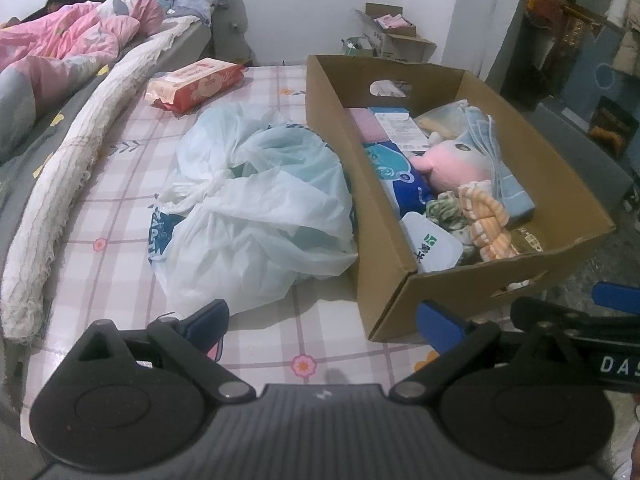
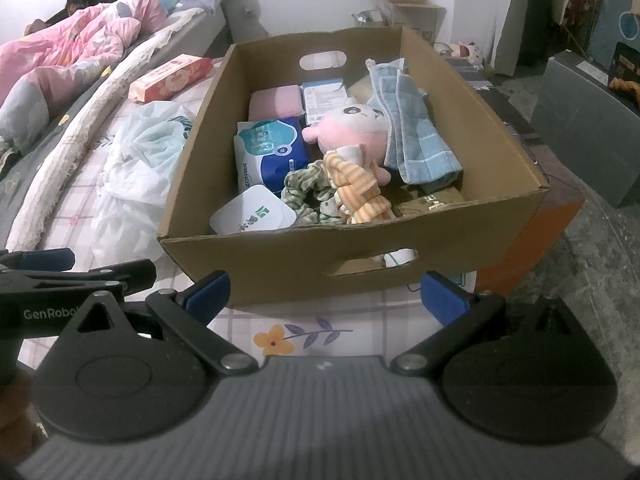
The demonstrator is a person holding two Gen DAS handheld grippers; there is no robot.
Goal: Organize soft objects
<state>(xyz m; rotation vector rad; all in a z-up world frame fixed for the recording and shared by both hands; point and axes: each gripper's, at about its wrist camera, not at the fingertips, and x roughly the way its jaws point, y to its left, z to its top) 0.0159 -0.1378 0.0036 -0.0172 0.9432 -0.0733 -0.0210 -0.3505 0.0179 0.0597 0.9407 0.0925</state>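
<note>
- Left wrist view: left tool (image 1: 322, 322) is held wide apart w/ nothing between the blue pads, low over the bed (image 1: 256, 344) w/ its pink checked sheet.
- Just ahead, a crumpled white plastic bag (image 1: 256, 200) is seen lying on the sheet, touching the left wall of the cardboard box (image 1: 384, 248).
- The box is set at the bed's right edge; inside are seen a pink plush toy (image 1: 452, 160), a blue towel (image 1: 504, 176) against the right side, an orange striped cloth (image 1: 486, 220), a green scrunchie (image 1: 444, 206), a blue-white tissue pack (image 1: 400, 176), a white wipes pack (image 1: 434, 246), a pink sponge (image 1: 362, 122).
- A red-pink wipes pack (image 1: 196, 84) is seen farther back on the sheet, well apart from the box.
- Part of the right tool (image 1: 576, 316) shows at the right edge.
- A pink quilt (image 1: 68, 36) is piled at far left; a person's dark hair is just visible under it.
- Right wrist view: right tool (image 2: 324, 300) is also spread wide, empty, pointed at the box's (image 2: 280, 268) near wall w/ its handle cut-out.
- The plush toy (image 2: 352, 124) is seen lying mid-box, the towel (image 2: 412, 132) draped beside it, the striped cloth (image 2: 356, 188) and scrunchie (image 2: 304, 192) in front.
- The plastic bag (image 2: 140, 152) lies left of the box; the left tool (image 2: 48, 276) enters at the left edge.
</note>
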